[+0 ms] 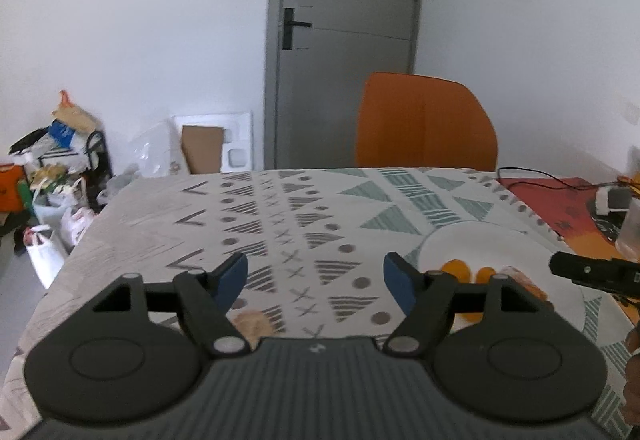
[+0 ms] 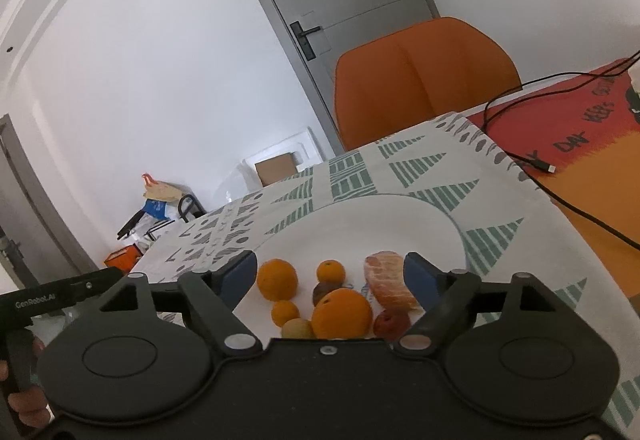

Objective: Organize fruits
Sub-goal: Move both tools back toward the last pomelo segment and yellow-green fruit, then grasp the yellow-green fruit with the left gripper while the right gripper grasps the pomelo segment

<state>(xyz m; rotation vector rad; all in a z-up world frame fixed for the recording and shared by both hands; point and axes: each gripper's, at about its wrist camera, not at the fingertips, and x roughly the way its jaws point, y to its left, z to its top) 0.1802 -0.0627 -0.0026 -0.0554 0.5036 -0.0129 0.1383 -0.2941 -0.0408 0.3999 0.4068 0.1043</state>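
Fruits (image 2: pixel 340 314) on white plate (image 2: pixel 400 224), patterned tablecloth (image 1: pixel 280 216), orange chair (image 1: pixel 426 124), both hand-held grippers (image 1: pixel 315 276) (image 2: pixel 331 276) spread wide

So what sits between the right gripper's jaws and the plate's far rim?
In the right wrist view, oranges and a peeled citrus lie just ahead of the right gripper; beyond them, bare plate up to the rim.

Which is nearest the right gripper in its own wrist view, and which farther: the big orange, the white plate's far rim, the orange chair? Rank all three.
1. Big orange, between the open fingers of the right gripper.
2. White plate's far rim, mid-table.
3. Orange chair, beyond the table.
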